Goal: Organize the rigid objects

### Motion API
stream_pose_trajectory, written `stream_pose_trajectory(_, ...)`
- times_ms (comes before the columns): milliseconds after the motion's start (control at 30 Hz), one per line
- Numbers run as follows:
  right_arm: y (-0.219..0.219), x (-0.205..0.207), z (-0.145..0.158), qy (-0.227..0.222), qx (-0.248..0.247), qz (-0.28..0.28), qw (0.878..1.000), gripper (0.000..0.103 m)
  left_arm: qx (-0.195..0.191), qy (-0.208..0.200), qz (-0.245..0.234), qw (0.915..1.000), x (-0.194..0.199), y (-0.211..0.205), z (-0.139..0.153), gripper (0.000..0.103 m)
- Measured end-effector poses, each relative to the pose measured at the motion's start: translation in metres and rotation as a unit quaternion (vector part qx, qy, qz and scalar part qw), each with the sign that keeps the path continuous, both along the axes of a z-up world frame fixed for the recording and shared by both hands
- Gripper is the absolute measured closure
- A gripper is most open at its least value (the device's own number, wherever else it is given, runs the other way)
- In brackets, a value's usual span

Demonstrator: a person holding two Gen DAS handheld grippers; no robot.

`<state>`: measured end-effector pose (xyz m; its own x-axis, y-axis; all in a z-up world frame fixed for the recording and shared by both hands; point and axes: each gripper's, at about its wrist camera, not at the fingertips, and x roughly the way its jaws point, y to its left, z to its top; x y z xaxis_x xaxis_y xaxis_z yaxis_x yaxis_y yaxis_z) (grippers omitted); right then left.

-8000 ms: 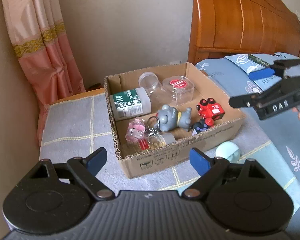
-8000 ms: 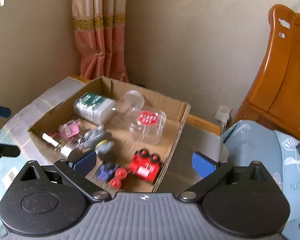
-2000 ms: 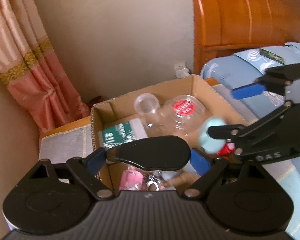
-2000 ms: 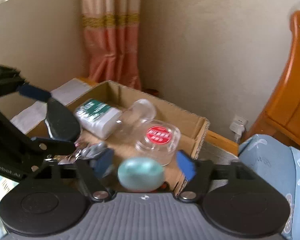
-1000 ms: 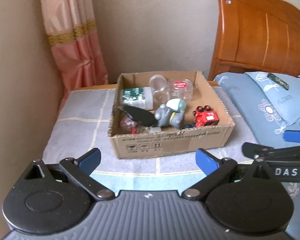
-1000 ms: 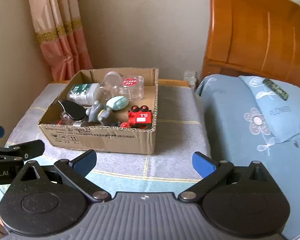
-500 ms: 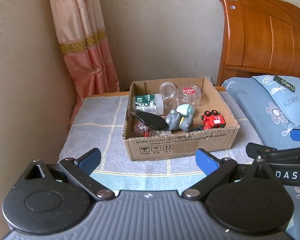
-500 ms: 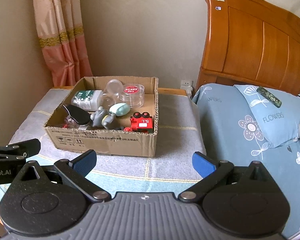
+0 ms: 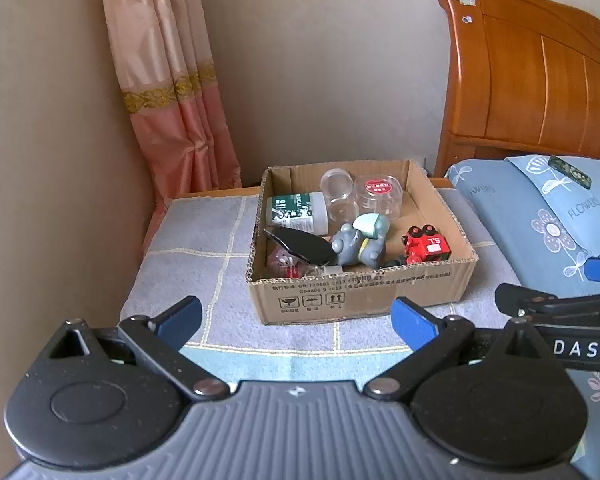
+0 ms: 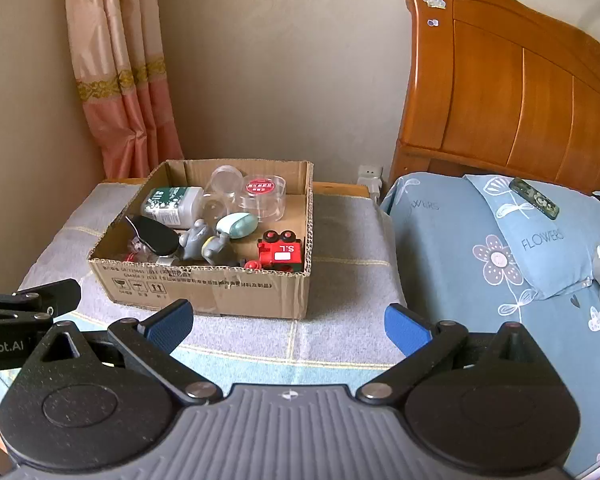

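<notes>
Inside the cardboard box (image 10: 260, 292), a pale-green egg (image 10: 237, 225) tops grey figurines (image 10: 204, 244).

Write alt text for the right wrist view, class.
An open cardboard box on a grey blanket holds a red toy train, a grey figure, a mint oval, jars and a bottle; the open right gripper hangs before it, empty.

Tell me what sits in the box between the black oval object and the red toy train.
In both wrist views, a grey figurine lies between the black oval object and the red toy train, with a pale teal egg-shaped case resting against it, inside the cardboard box.
</notes>
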<state>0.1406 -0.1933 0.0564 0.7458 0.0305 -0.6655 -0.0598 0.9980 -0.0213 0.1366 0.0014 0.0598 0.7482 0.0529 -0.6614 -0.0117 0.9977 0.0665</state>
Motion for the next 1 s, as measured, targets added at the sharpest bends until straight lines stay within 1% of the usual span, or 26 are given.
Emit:
stream_pose_trajectory(367,-0.0013,-0.0012,0.0018,-0.003,-0.001,-0.001,1.000,0.000,0.006,-0.003,0.000,1.0000,-0.0014,-0.0028,0.0021,0.002)
stream_pose_trajectory(1000,-0.0018,-0.0029,0.0024,-0.004,0.001,-0.004,1.000,0.000,0.002,-0.004,-0.001,1.0000,-0.0025,-0.0026,0.0029,0.003)
